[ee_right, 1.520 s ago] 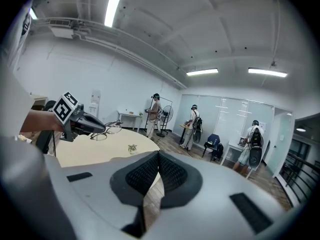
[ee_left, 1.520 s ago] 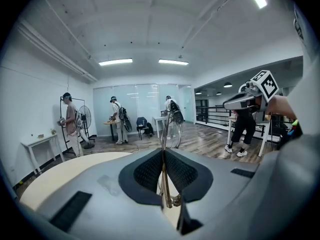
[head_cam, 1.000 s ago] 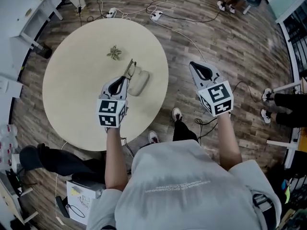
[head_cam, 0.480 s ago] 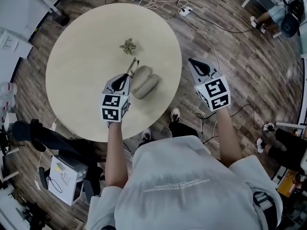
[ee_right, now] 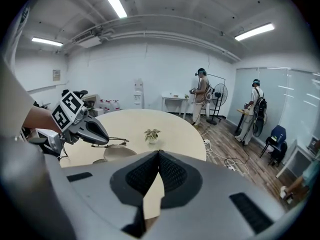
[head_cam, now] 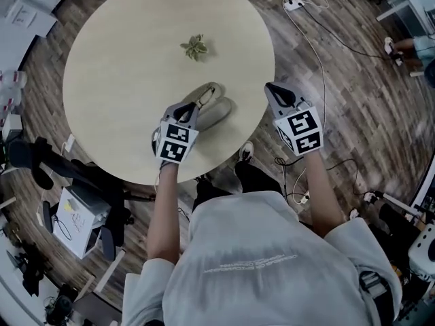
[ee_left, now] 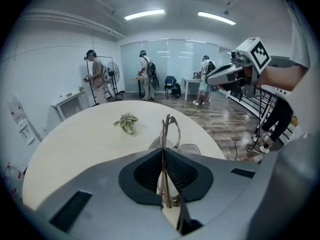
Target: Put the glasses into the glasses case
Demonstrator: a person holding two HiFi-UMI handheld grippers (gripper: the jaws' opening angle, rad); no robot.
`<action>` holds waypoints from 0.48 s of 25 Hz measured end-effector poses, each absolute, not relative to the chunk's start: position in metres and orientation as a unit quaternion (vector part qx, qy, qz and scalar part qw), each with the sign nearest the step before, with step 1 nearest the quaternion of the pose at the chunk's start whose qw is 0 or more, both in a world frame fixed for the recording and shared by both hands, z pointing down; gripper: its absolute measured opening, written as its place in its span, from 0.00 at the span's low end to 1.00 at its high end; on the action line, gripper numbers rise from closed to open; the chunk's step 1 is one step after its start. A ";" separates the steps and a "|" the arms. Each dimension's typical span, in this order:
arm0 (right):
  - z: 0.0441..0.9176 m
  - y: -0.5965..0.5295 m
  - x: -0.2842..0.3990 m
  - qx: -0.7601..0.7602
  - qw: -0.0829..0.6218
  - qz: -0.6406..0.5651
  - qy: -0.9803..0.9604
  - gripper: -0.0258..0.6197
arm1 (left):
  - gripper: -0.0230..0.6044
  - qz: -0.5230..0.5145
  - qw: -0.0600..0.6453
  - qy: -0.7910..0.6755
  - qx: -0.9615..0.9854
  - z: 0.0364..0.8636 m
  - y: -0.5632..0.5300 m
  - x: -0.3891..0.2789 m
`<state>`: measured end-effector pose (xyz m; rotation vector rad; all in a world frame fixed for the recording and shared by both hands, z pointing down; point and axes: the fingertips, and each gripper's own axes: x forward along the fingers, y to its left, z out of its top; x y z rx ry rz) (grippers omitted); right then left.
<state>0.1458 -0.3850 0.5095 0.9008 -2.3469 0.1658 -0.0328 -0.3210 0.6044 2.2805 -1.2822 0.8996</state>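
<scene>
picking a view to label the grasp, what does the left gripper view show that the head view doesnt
Only the left gripper view: the left gripper from behind, its jaws closed on the glasses seen edge on, and the ceiling lights. Only the head view: that gripper's marker cube and the person's left forearm. Both: the round table, the plant, the grey glasses case and the right gripper.

One round table [head_cam: 102, 66] holds one small plant [head_cam: 195, 47] and one glasses case [head_cam: 217, 112]. There is one pair of glasses [ee_left: 169, 131]. There are two grippers, the left gripper [head_cam: 197, 104] and the right gripper [head_cam: 270, 88], each with one marker cube [head_cam: 175, 142]. The left gripper view shows three standing people [ee_left: 146, 74], one floor fan [ee_left: 110, 72] and two ceiling lights [ee_left: 145, 14].
</scene>
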 end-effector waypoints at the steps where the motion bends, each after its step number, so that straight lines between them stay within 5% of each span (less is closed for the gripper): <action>1: 0.515 -0.386 0.145 0.336 0.310 0.068 -0.887 0.04 | 0.08 0.329 0.189 -0.449 0.809 0.614 -0.319 -0.029; 12: 0.553 -0.383 0.146 0.319 0.327 0.102 -0.884 0.04 | 0.08 0.419 0.198 -0.376 0.803 0.676 -0.299 0.000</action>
